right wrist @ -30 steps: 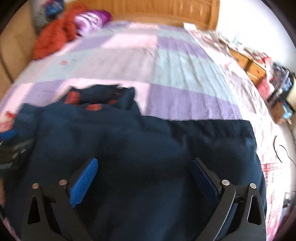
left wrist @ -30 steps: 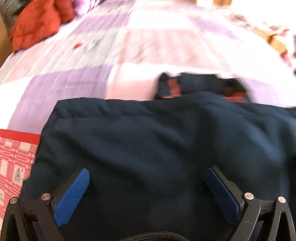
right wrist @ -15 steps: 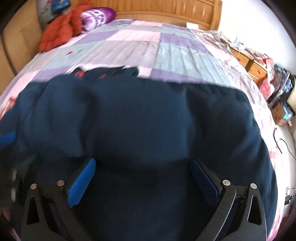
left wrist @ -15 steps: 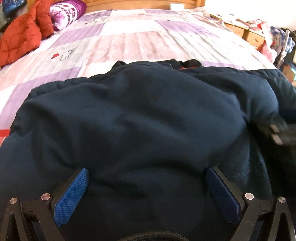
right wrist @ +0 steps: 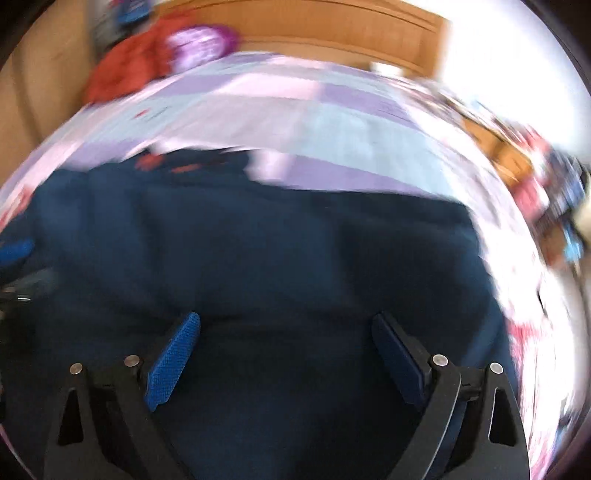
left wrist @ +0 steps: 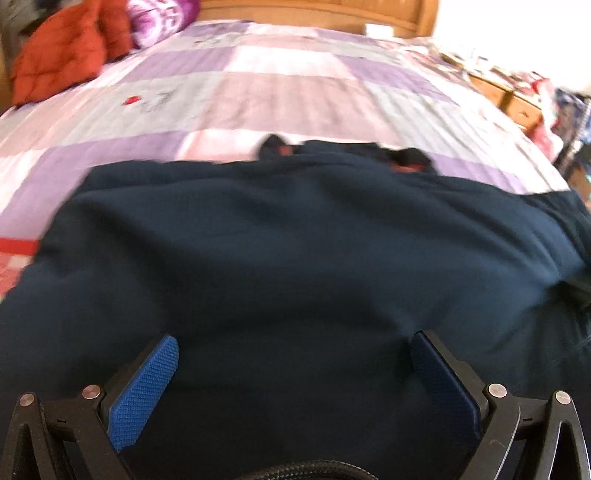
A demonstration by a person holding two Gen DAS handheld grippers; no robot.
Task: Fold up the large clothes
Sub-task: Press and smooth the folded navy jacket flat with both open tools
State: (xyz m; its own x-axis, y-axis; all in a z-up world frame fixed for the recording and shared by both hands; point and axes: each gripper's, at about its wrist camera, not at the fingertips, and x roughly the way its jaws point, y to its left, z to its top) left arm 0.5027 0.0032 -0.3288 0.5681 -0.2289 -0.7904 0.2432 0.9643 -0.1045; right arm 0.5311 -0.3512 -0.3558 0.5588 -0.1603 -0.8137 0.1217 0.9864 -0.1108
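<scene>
The navy padded jacket lies spread on the quilted bed, near its foot edge, with its long axis running side to side across both views. The collar, showing flecks of red lining, points toward the wooden headboard.

The left hand-held gripper sits directly over the jacket's near part, jaws spread wide, blue pads apart with only navy cloth seen between them; no fabric is pinched. The right hand-held gripper is in the same condition: jaws spread wide, poised over the near part of the jacket, nothing gripped. Whether either touches the cloth cannot be told; both views are motion-blurred.

The jacket lies straight ahead of and under both hand-held grippers. The left one is nearer the jacket's left side, close to the red patterned cloth at the bed's left edge; the right one is nearer the right side. In judgement, the next fold depends on each taking the edge on its own side.

An orange-red coat and a purple patterned bundle lie at the far left corner, well apart.
</scene>
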